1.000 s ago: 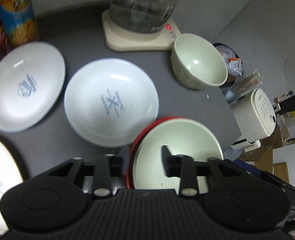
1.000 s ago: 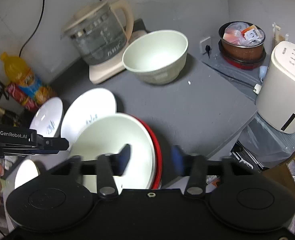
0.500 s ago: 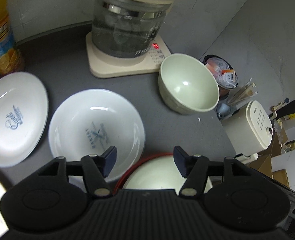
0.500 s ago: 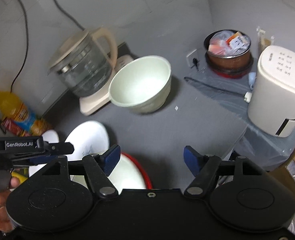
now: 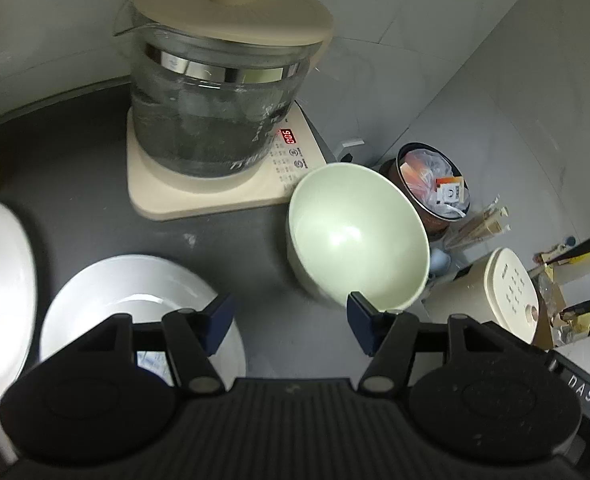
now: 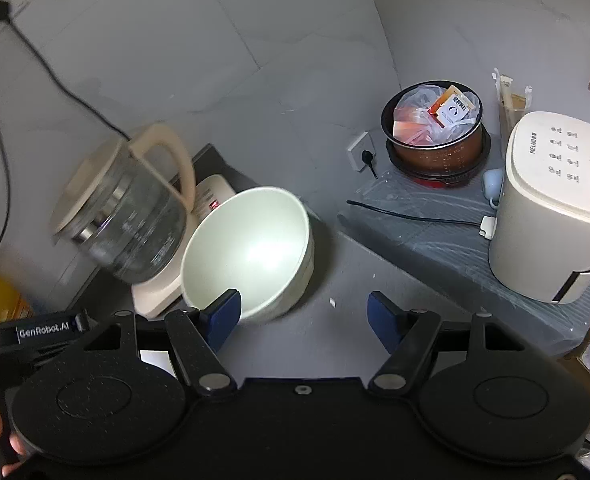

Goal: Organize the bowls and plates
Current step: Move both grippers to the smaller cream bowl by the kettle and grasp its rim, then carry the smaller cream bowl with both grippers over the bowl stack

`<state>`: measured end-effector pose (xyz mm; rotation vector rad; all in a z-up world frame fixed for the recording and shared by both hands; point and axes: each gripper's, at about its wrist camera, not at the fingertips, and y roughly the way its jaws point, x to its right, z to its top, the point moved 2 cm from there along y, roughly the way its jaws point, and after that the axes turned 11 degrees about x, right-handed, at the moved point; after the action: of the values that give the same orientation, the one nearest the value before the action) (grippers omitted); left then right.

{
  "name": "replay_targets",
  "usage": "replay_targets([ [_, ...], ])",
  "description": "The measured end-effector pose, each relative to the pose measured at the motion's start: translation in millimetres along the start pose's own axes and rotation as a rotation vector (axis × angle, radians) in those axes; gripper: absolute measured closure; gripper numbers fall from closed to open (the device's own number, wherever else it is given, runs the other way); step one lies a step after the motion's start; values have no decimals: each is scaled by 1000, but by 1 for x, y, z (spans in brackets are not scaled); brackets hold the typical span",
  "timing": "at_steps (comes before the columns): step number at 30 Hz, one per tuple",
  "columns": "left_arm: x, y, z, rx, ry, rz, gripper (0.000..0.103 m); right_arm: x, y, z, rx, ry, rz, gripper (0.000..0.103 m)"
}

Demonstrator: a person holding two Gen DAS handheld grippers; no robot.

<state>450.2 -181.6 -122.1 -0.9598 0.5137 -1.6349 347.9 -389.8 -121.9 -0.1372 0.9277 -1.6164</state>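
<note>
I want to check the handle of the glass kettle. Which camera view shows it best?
The right wrist view: the kettle appears from the side there, with its cream handle fully visible, though slightly blurred. The left wrist view shows the kettle bigger and sharper, but its handle is hidden.

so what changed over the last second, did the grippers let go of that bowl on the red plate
Yes. Both grippers opened off the pale green bowl stacked on the red plate, which has dropped out of view. The left gripper and right gripper now stand open and empty, facing the deep pale green bowl beside the glass kettle. That bowl, the kettle and the white plates stayed put on the grey counter.
</note>
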Motion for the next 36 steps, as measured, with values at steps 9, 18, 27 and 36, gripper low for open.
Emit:
replay_targets([
  [9,7,50,3,-37,5,24,42,6,59,4,-75,35,-44,34],
  [18,12,86,1,-97,23,72,44,4,103,-2,-167,16,-108,38],
  [27,9,105,-7,-169,-12,84,60,-14,114,-5,-226,-53,-107,74],
  [36,15,110,-12,-190,17,46,87,-11,116,-27,-306,-74,-105,85],
])
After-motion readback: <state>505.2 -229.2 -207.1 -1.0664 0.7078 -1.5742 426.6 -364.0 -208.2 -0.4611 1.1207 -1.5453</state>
